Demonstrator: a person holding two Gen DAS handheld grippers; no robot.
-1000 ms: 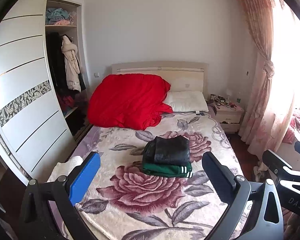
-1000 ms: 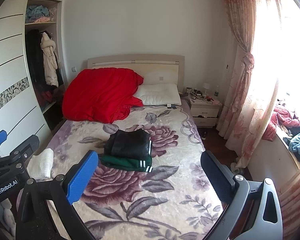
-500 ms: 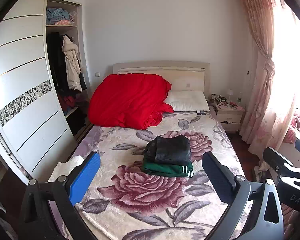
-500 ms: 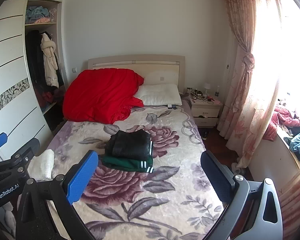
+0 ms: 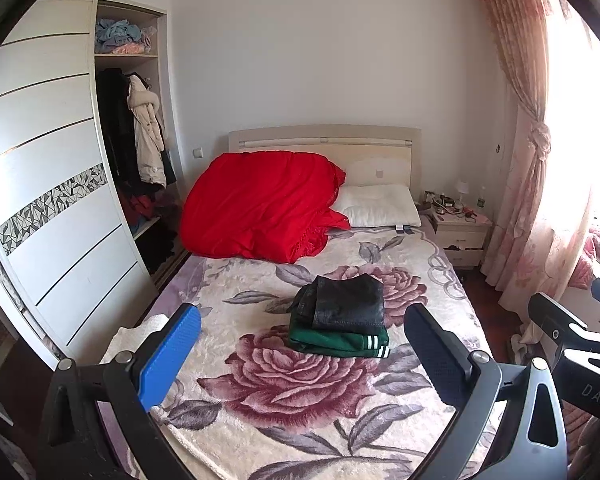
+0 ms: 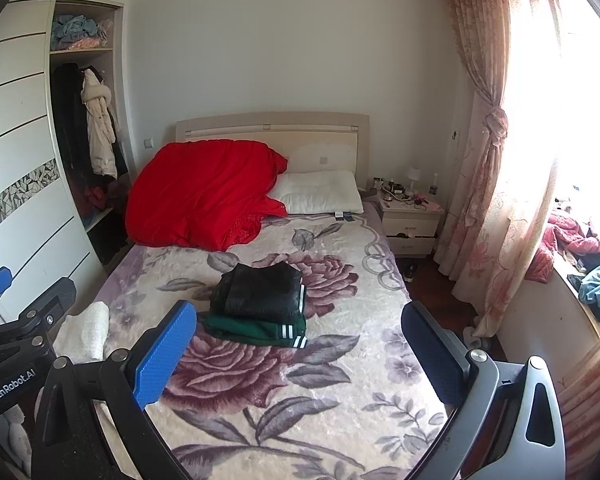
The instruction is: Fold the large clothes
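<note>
A folded black leather garment (image 5: 346,300) is stacked on a folded green striped garment (image 5: 336,342) mid-bed (image 5: 300,420); both the left tool (image 5: 300,356) and the right tool (image 6: 300,354) are held released, grasping nothing.

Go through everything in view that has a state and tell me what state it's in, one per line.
Left gripper: open, holding nothing.
Right gripper: open, holding nothing.
Black leather-look garment: folded, stacked on the green one.
Green garment with white stripes: folded, lying on the floral blanket.
Red quilt: bunched up against the headboard.
White sliding wardrobe door: slid aside, shelves exposed.
Pink floral curtain: tied back.
</note>
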